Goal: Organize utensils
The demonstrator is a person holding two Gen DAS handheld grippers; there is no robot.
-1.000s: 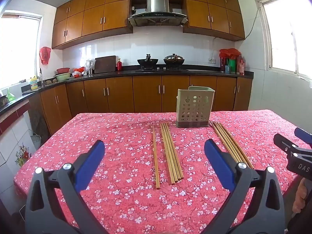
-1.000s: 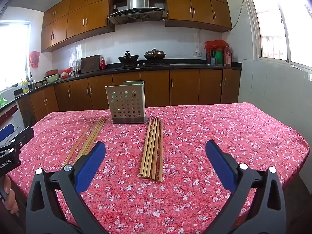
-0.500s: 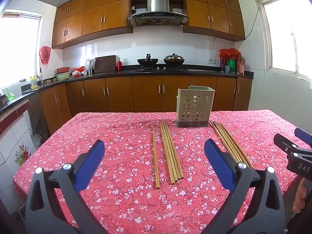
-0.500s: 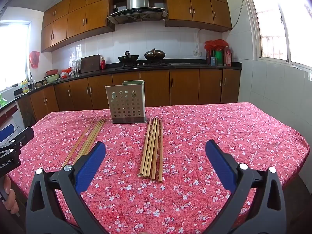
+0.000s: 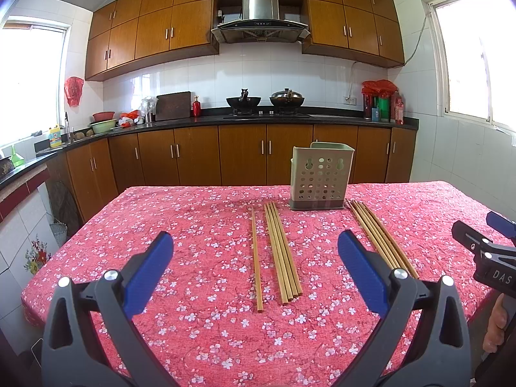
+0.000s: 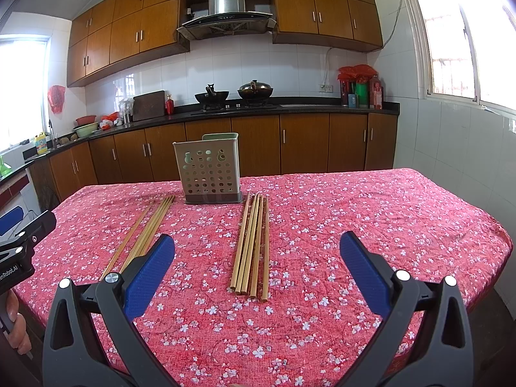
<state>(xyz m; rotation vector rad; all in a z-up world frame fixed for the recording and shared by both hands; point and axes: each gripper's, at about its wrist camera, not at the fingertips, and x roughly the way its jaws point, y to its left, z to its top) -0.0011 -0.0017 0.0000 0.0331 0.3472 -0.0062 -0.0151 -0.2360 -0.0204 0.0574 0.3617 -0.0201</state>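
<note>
Kitchen surface (image 5: pixel 200 225) is carrying two chopstick bundles (image 5: pixel 282 251) (image 6: pixel 250 245) flanking the perforated holder (image 5: pixel 319 177). Nothing is shifting since a second ago: left tool (image 5: pixel 254 267) and right tool (image 6: pixel 256 269) are hovering wide open, empty; sorting isn't begun.

Right gripper (image 5: pixel 493 258) reads "DAS"; left gripper (image 6: pixel 13 258) "enRobot.AI".

Pale green perforated plastic utensil holder (image 5: pixel 321 176) stands behind two bamboo chopstick bundles (image 5: pixel 283 251) (image 6: pixel 250 242) on the red floral tablecloth (image 5: pixel 193 225)
</note>
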